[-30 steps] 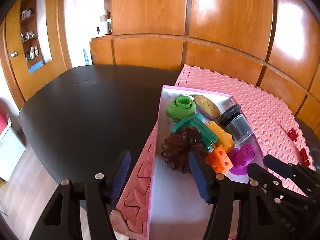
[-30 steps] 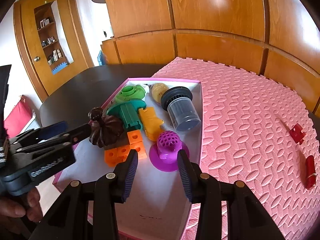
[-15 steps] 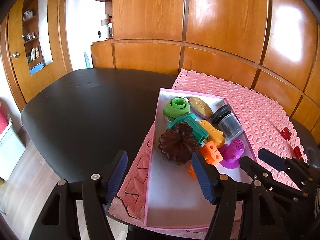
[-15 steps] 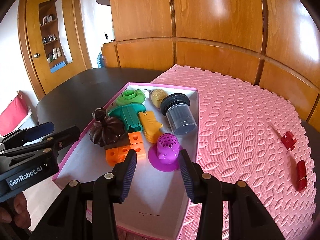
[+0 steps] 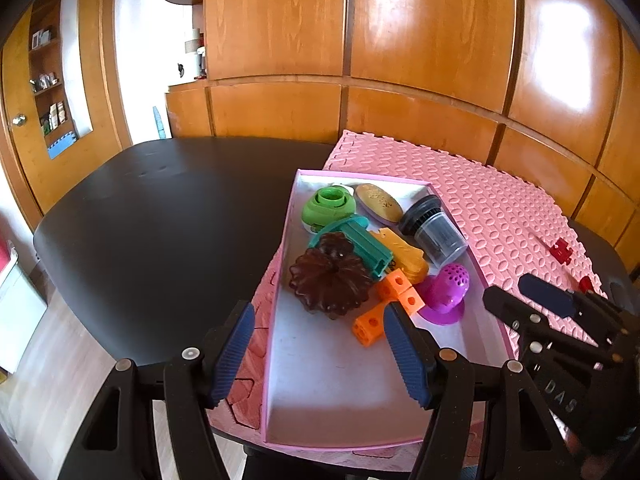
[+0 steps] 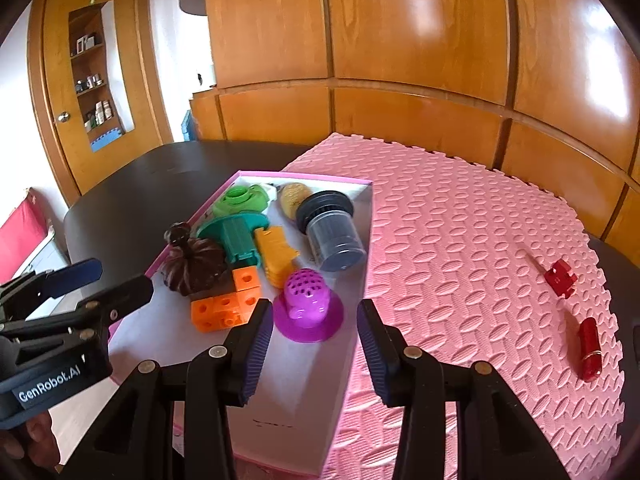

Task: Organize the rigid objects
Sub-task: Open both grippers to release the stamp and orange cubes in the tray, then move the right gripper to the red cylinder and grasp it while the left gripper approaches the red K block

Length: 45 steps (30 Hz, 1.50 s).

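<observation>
Red lipstick (image 6: pixel 590 349) and red block (image 6: pixel 561 278): loose on mat; we carry right gripper (image 6: pixel 315 348), spread and empty, squarely over them toward box (image 6: pixel 362 248).

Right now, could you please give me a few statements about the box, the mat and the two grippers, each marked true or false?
1. The brown fluted mould lies inside the pink box. True.
2. The left gripper is clamped on the orange blocks. False: its jaws stand open with nothing pressed between them.
3. A red cylinder and a small red block lie on the pink mat, outside the box. True.
4. The purple perforated piece sits on the black table. False: it sits in the box.
5. The right gripper holds the grey canister. False: it holds nothing.
</observation>
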Tool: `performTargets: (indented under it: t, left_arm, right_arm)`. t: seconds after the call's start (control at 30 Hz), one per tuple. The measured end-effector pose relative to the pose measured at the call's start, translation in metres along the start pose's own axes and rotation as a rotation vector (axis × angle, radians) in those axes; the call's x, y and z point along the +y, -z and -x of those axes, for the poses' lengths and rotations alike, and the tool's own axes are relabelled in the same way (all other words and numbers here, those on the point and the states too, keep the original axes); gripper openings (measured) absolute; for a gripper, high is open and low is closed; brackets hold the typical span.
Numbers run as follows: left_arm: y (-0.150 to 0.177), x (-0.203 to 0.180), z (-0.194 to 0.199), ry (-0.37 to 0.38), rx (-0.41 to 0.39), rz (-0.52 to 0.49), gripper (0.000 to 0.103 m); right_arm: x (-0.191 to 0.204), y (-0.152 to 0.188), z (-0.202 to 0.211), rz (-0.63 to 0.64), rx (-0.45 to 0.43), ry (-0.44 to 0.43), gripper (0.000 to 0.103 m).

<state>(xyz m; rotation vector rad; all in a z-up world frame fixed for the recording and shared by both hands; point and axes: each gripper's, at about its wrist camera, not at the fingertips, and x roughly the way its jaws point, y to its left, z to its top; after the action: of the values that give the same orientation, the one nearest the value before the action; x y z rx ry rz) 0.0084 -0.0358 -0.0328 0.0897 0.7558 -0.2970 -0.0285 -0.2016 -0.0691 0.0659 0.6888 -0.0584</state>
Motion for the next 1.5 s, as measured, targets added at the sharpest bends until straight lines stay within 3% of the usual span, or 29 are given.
performTargets:
  t: [0.3, 0.57, 0.9, 1.0, 1.07, 1.3, 1.5]
  left_arm:
    - [-0.001, -0.011, 0.0, 0.011, 0.002, -0.034, 0.068]
    - [-0.005, -0.028, 0.002, 0.032, -0.005, -0.082, 0.068]
    - [-0.01, -0.059, 0.002, 0.076, -0.013, -0.166, 0.07]
    - [-0.012, -0.073, 0.002, 0.095, -0.016, -0.205, 0.07]
    - [-0.017, -0.084, 0.005, 0.112, -0.027, -0.228, 0.07]
    - [-0.031, -0.129, 0.001, 0.197, -0.022, -0.3, 0.07]
    - [-0.041, -0.18, -0.023, 0.285, 0.046, -0.356, 0.07]
  right_arm:
    - [-0.037, -0.005, 0.009, -0.059, -0.007, 0.048, 0.043]
    - [-0.095, -0.015, 0.02, -0.144, 0.014, 0.08, 0.043]
    - [-0.216, -0.009, 0.034, -0.252, 0.047, 0.283, 0.043]
    - [-0.258, 0.006, 0.036, -0.355, 0.046, 0.355, 0.043]
    - [-0.289, 0.02, 0.037, -0.499, 0.066, 0.374, 0.043]
    - [-0.331, 0.037, 0.052, -0.757, 0.05, 0.321, 0.043]
    - [-0.33, 0.039, 0.052, -0.798, 0.06, 0.295, 0.043]
